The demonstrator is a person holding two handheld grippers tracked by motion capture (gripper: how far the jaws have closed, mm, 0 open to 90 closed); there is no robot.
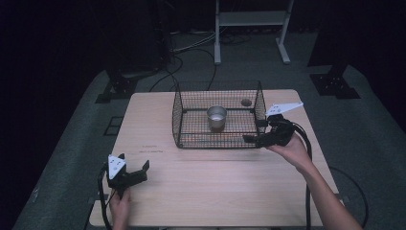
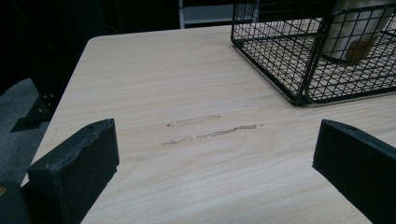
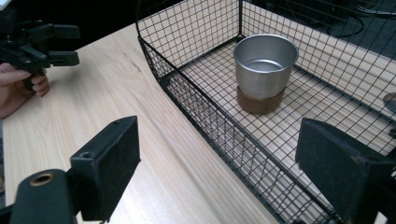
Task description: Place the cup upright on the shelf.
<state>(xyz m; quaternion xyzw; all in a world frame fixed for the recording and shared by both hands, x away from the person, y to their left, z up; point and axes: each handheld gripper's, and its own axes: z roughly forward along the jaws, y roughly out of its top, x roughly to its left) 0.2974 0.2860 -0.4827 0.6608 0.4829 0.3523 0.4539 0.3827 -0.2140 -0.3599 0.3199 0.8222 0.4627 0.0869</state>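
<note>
Overhead, the high view put the wire basket [image 1: 218, 115] in the middle of the table [image 1: 215, 191] with the metal cup [image 1: 216, 117] standing upright on its floor near the centre. The right gripper [image 1: 258, 132] sat at the basket's lower right corner, jaws spread and apparently straddling the wire wall — a placing that reads as readiness to grip the basket. The left gripper [image 1: 136, 170] waited low in the left of the frame, well apart from the basket, likely parked out of the way. In the left gripper view its jaws stood wide over bare wood, holding nothing, and the basket [image 2: 317, 51] filled the upper right with the cup [image 2: 355, 28] behind the mesh. In the right gripper view the jaws were equally wide, one outside and one seemingly inside the basket [image 3: 224, 126] wall — and the cup [image 3: 265, 70], on a brown base, stood above centre; the left gripper [image 3: 44, 42] hung in the upper left.
</note>
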